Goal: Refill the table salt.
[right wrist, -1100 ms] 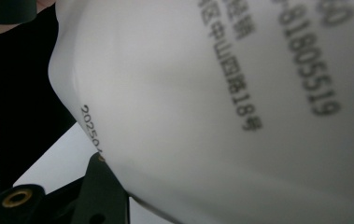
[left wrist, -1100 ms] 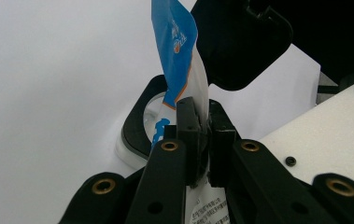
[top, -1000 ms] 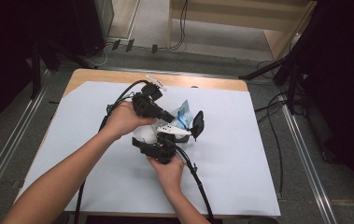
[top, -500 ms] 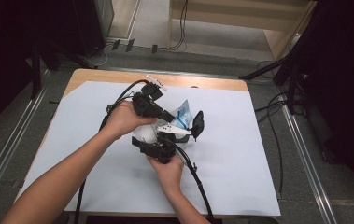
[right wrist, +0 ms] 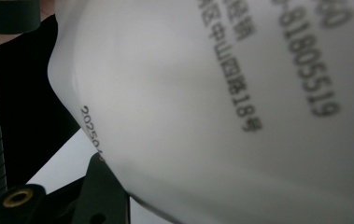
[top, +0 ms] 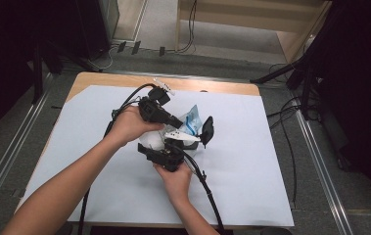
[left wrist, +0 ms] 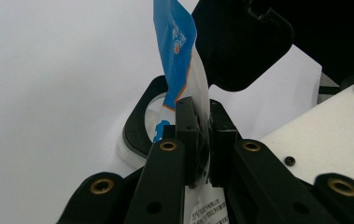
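light: even overhead, bright on the white sheet (top: 251,171) covering the table | surroundings: dark past the table's left and right edges | shadows: soft, short under the hands | glare: white bottle (right wrist: 221,112) nearly blown out in right gripper view | blur: its print soft; left gripper view's near jaws slightly soft

High view above the table (top: 251,161); both gripper views close, apparently sharing one white container (right wrist: 212,107).

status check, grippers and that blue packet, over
Left gripper shut on blue-and-white packet. Right gripper holds white container, grip state unclear. Container's black lid flipped open beside packet. Nothing in the way.
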`<state>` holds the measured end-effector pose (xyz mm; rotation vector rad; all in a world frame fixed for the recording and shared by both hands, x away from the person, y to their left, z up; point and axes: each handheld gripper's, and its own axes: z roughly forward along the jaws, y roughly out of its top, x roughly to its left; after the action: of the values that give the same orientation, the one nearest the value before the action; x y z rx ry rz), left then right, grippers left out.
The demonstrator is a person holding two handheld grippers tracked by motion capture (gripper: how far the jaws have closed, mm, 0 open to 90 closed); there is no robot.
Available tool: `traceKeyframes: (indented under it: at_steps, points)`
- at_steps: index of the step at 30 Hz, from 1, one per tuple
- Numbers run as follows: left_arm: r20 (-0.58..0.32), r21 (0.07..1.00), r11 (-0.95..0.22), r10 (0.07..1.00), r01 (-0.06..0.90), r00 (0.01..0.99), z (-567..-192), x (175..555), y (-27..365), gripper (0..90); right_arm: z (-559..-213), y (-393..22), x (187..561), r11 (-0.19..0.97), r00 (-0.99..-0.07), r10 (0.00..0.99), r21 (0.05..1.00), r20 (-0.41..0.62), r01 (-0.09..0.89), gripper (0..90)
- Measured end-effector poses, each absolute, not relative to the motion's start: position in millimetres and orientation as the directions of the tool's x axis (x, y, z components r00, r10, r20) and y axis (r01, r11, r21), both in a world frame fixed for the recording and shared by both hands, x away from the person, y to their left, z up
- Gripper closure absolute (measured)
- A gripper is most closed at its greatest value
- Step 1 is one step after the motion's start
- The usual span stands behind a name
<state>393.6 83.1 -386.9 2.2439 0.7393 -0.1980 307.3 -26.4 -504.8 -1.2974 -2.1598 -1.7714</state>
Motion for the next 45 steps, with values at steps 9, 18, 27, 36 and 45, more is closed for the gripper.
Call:
traceKeyframes:
  at_steps: [9,18,27,36,45]
  points:
    - [-0.35,0.623,-0.542,0.452,0.564,0.82,-386.2,393.7,83.7,87.1,-504.6,-26.1,307.4,-0.024,-0.643,0.552,0.78,0.532,0.625,54.4]
    - [-0.35,0.627,-0.536,0.455,0.566,0.819,-385.2,393.9,84.5,87.2,-503.7,-27.2,307.3,-0.021,-0.645,0.55,0.781,0.53,0.624,54.6]
    - [-0.348,0.631,-0.532,0.458,0.566,0.818,-384.3,393.8,86.3,86.6,-503.2,-27.6,307.5,-0.028,-0.644,0.544,0.779,0.537,0.626,54.9]
    - [-0.351,0.633,-0.526,0.46,0.568,0.816,-382.7,393.4,88.6,87.0,-502.5,-28.9,308.1,-0.032,-0.642,0.542,0.777,0.542,0.629,55.1]
    - [-0.346,0.64,-0.523,0.458,0.563,0.819,-382.3,393.5,88.7,90.0,-502.0,-29.2,308.0,-0.033,-0.649,0.54,0.784,0.536,0.62,55.1]
